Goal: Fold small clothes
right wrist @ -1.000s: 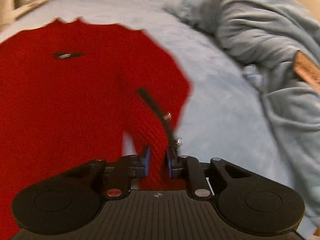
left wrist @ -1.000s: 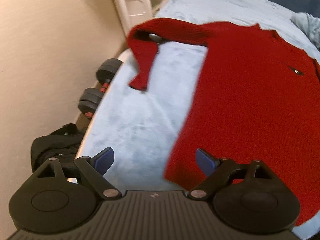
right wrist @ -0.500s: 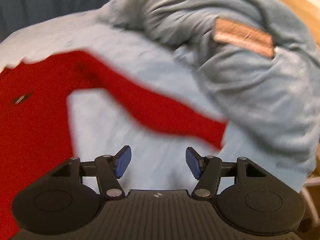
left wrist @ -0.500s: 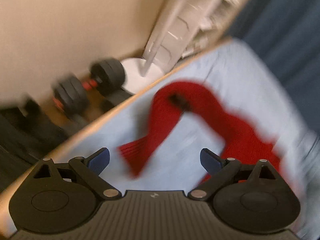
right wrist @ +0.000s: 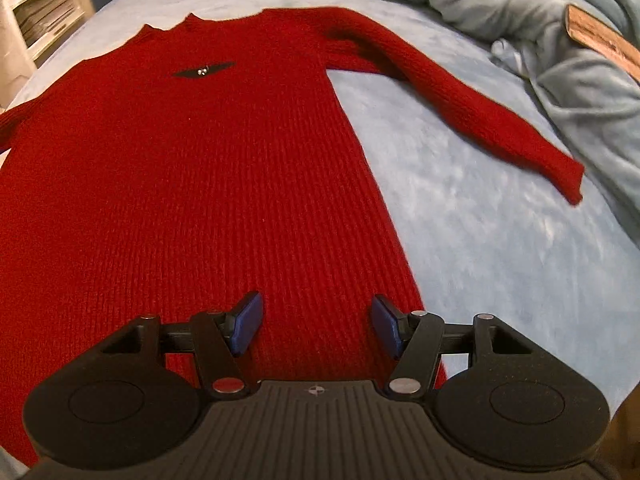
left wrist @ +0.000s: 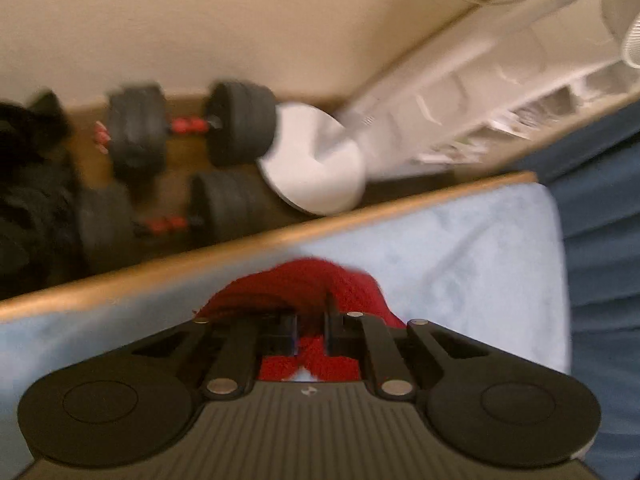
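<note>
A red knit sweater lies flat on the light blue bed, neck away from me, with a small black patch on its chest. Its right sleeve stretches out toward the grey blanket. My right gripper is open and empty, hovering over the sweater's lower hem. My left gripper is shut on the sweater's left sleeve, which bunches up between the fingers near the bed's left edge.
A crumpled grey-blue blanket with a brown label lies at the right. Beside the bed's wooden edge on the floor are black dumbbells, a white round stand base and a black bag. White shelves stand at the far left.
My left gripper moved to the left sleeve and shut on it. My right gripper let go of the right sleeve, opened, and moved back over the sweater's hem.
</note>
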